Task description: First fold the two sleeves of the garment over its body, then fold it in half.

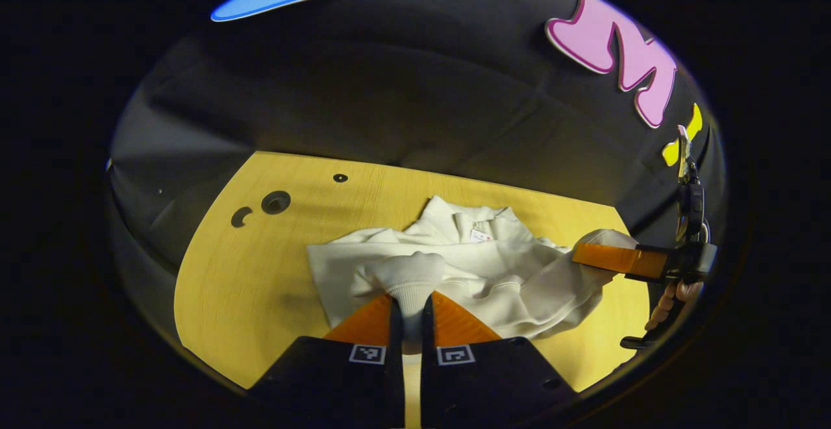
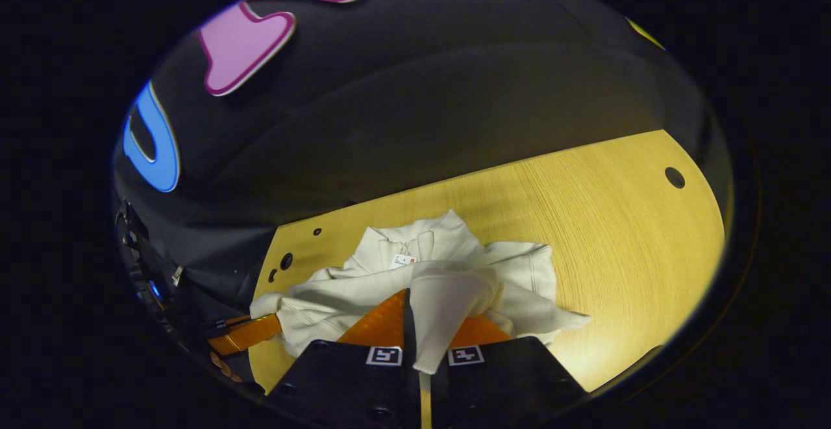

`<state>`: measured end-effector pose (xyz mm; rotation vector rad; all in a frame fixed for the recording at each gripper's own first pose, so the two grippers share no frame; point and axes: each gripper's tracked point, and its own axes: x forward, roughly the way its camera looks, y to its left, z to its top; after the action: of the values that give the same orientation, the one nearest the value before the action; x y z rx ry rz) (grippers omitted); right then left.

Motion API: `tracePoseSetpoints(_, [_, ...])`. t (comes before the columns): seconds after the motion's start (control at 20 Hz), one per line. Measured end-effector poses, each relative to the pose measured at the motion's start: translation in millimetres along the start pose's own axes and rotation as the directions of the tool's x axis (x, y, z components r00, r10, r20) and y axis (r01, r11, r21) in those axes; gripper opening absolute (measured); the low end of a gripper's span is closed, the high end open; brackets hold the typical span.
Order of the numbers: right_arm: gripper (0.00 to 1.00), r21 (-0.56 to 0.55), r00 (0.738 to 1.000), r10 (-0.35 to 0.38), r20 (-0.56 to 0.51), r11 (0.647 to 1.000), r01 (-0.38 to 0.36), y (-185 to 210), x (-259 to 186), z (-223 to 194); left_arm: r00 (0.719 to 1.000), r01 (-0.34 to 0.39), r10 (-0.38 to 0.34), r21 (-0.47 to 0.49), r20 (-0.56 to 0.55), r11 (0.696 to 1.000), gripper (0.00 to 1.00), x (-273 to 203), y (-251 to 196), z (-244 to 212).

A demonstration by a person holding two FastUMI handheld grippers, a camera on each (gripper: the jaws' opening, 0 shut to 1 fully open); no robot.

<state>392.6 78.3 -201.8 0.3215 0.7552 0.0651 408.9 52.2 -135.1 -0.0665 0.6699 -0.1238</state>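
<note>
A cream-white garment (image 1: 467,267) lies crumpled on the yellow wooden table (image 1: 260,267), collar and neck label toward the far edge. My left gripper (image 1: 411,306) is shut on a ribbed sleeve cuff (image 1: 409,276), lifted over the body. In the right gripper view my right gripper (image 2: 425,325) is shut on a fold of the other sleeve (image 2: 448,299), pulled up above the garment (image 2: 363,299). The right gripper (image 1: 623,259) also appears at the garment's right side in the left gripper view, and the left gripper (image 2: 247,333) at its left in the right gripper view.
Round holes (image 1: 275,202) pierce the table at the far left, and another hole (image 2: 674,177) sits far right. Bare tabletop (image 2: 617,234) stretches to the right of the garment. The booth's black cloth wall rises right behind the table. A hand (image 1: 669,302) holds the right gripper.
</note>
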Motion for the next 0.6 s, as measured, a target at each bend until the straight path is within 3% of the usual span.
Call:
tracePoseSetpoints(0.15, [0.19, 0.012, 1.0, -0.022, 0.014, 1.0, 0.021, -5, 16, 2, 0.997, -0.056, 0.051, 0.064, 0.065, 0.996, 0.27, 16, 8, 16])
tracePoseSetpoints(0.2, [0.19, 0.003, 0.999, -0.028, 0.026, 1.0, 0.028, -7, 17, 4, 0.995, -0.054, 0.047, 0.08, 0.09, 0.995, 0.4, 16, 4, 22])
tracePoseSetpoints(0.25, [0.42, -0.01, 0.999, -0.021, 0.043, 1.0, 0.022, -6, 17, 7, 0.994, -0.049, 0.039, 0.089, 0.105, 0.995, 0.52, 13, 0, 27])
tracePoseSetpoints(0.3, [0.43, -0.027, 0.998, -0.012, 0.058, 1.0, 0.014, -4, 14, 9, 0.992, -0.051, 0.039, 0.09, 0.123, 0.995, 0.65, 11, -1, 29])
tracePoseSetpoints(0.35, [0.71, -0.049, 0.997, -0.017, 0.074, 0.999, 0.02, -5, 10, 10, 0.989, -0.05, 0.037, 0.084, 0.144, 0.995, 0.85, 5, -4, 33])
tracePoseSetpoints(0.4, [0.98, -0.072, 0.996, -0.026, 0.088, 0.997, 0.032, -6, 4, 13, 0.985, -0.049, 0.035, 0.076, 0.171, 0.996, 0.95, -3, -6, 38])
tracePoseSetpoints(0.6, [0.99, -0.134, 0.99, -0.018, 0.139, 0.99, 0.037, 2, -33, 17, 0.966, -0.063, 0.039, 0.087, 0.255, 0.994, 0.99, -37, -9, 58])
